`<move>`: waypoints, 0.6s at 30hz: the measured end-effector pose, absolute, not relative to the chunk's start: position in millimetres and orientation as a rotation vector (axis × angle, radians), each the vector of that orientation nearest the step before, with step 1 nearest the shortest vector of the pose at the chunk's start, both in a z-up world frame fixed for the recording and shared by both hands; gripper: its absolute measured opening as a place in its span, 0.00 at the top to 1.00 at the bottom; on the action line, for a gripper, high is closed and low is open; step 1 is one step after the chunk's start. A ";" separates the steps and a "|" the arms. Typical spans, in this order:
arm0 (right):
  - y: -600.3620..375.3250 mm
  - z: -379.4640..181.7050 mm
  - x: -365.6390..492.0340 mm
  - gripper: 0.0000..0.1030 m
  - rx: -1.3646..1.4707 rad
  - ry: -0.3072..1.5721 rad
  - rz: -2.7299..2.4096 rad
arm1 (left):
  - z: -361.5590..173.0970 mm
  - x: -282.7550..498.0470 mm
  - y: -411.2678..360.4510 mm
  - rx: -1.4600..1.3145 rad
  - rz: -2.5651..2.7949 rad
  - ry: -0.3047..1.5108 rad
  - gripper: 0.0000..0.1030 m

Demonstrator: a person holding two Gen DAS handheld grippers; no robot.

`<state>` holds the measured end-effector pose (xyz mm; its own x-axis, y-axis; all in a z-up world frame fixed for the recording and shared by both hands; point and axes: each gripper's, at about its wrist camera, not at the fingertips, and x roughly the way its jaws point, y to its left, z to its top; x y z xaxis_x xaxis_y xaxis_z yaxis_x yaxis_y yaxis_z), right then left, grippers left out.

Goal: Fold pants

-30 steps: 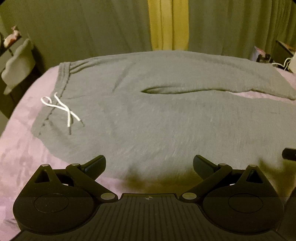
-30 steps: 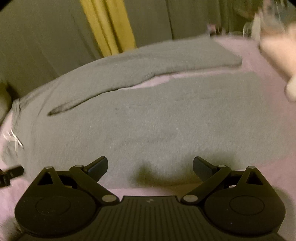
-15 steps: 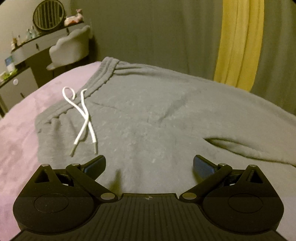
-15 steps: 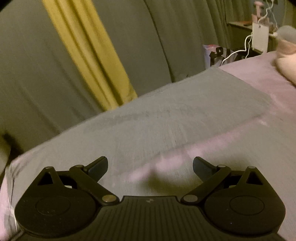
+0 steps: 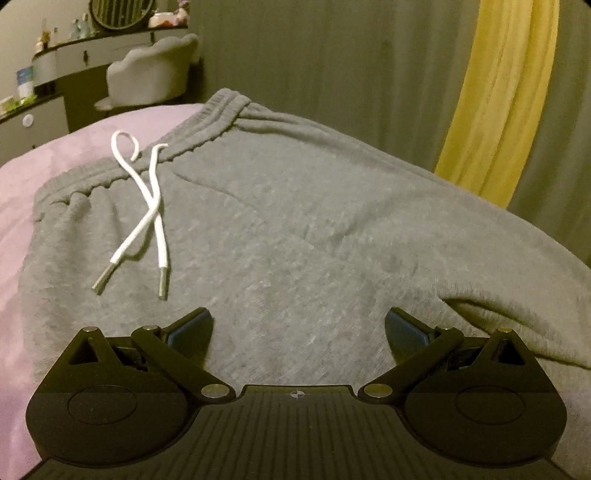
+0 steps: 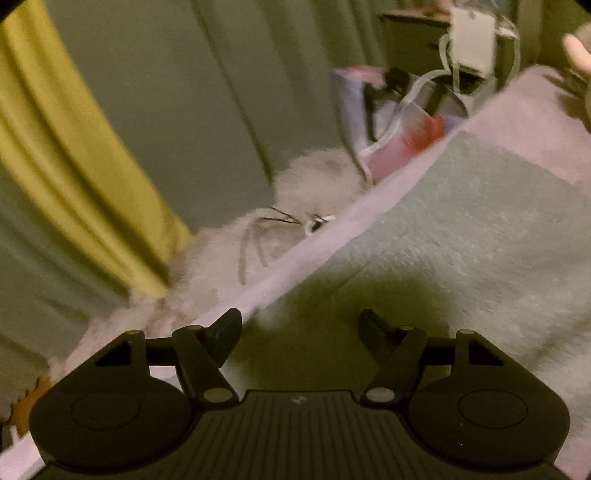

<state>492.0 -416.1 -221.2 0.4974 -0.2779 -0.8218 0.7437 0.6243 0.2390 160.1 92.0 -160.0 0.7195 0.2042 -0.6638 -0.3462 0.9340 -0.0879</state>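
Grey sweatpants (image 5: 295, 229) lie flat on a purple bedspread (image 5: 66, 155). Their waistband (image 5: 207, 125) is at the far left, with a white drawstring (image 5: 147, 206) crossed on the fabric. My left gripper (image 5: 299, 328) is open and empty just above the seat area, near the crotch fold at the right. In the right wrist view a far pant leg (image 6: 461, 229) runs along the far bed edge. My right gripper (image 6: 301, 332) is open and empty over that leg near the edge; the view is blurred.
A vanity desk with a round mirror (image 5: 118, 14) and a pale chair (image 5: 151, 74) stand beyond the bed at left. Grey and yellow curtains (image 5: 498, 96) hang behind. Past the far bed edge are a fluffy white rug (image 6: 295, 206), a bag (image 6: 399, 122) and cables.
Both grippers moved forward across the pants. The left one swung toward the waistband. The right one reached the far leg at the bed edge and its jaws narrowed somewhat.
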 end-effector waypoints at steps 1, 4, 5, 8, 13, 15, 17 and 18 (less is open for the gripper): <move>-415.9 -223.9 496.2 0.16 0.631 0.831 -0.672 | -161.1 159.9 91.1 -0.200 0.306 0.705 0.00; -405.5 -225.6 500.5 0.72 0.513 0.860 -0.743 | -162.2 160.1 90.6 -0.182 0.301 0.699 0.00; -405.4 -225.6 497.1 0.80 0.489 0.856 -0.741 | -162.2 160.5 91.9 -0.190 0.299 0.702 0.00; -428.4 -221.3 468.3 0.94 0.657 0.808 -0.648 | -162.2 160.6 96.7 -0.210 0.295 0.707 0.00; -438.7 -190.5 368.4 0.96 0.815 0.645 -0.480 | -158.8 160.1 100.8 -0.233 0.297 0.724 0.00; -423.3 -182.8 311.0 0.96 0.811 0.617 -0.444 | -157.1 160.2 105.8 -0.274 0.309 0.735 0.00; -406.6 -182.9 245.0 0.96 0.835 0.607 -0.418 | -155.7 159.3 110.9 -0.305 0.333 0.741 0.00; -399.6 -185.2 219.7 0.96 0.837 0.620 -0.418 | -155.6 159.5 113.7 -0.318 0.336 0.747 0.00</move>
<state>219.7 -399.6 -185.2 0.7485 -0.1024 -0.6552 0.5691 0.6065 0.5553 159.5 113.7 -155.6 0.6854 0.1828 -0.7049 -0.4058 0.8996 -0.1613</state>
